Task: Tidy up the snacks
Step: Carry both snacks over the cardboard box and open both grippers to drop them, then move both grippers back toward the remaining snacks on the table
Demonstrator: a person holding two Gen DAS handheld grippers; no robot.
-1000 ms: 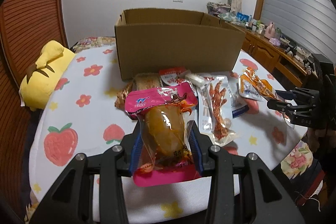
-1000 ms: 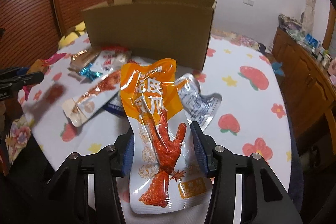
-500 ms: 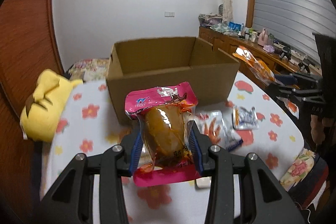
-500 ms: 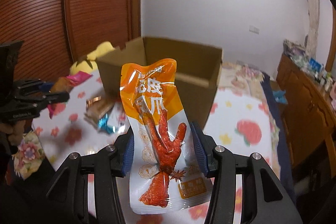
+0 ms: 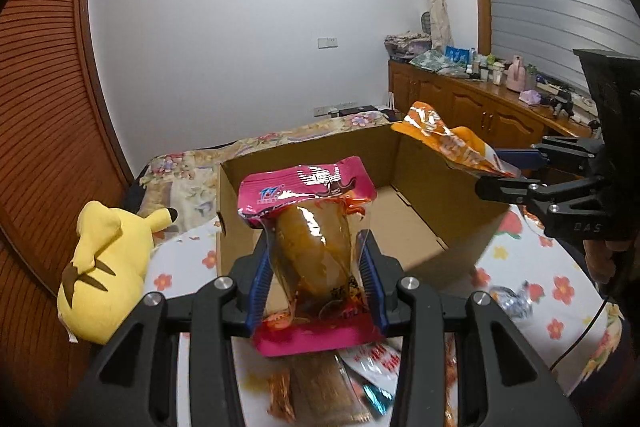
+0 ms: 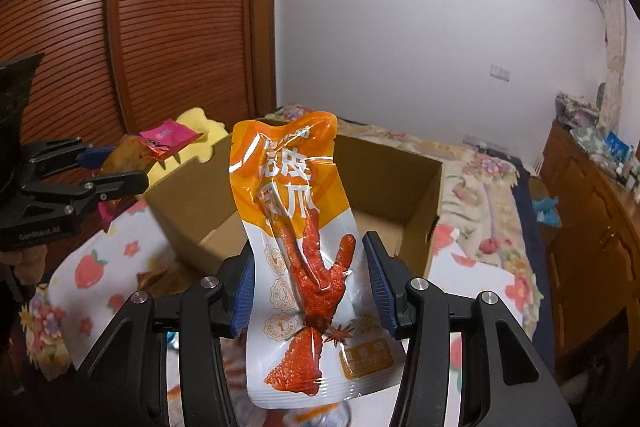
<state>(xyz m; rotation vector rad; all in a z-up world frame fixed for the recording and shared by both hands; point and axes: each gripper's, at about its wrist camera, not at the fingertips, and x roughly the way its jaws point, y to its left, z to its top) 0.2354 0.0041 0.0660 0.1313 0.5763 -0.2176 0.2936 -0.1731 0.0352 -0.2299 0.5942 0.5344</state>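
Pink snack packet [image 5: 308, 247] pinched in the left hand-held gripper [image 5: 316, 277], orange chicken-foot packet [image 6: 304, 247] pinched in the right hand-held gripper [image 6: 308, 283], both above an open cardboard box [image 5: 432, 187].

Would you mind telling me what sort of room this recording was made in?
Most likely a bedroom at home: a bed with a floral cover stands behind the table, a yellow plush toy lies nearby, and a cluttered wooden sideboard lines the wall.
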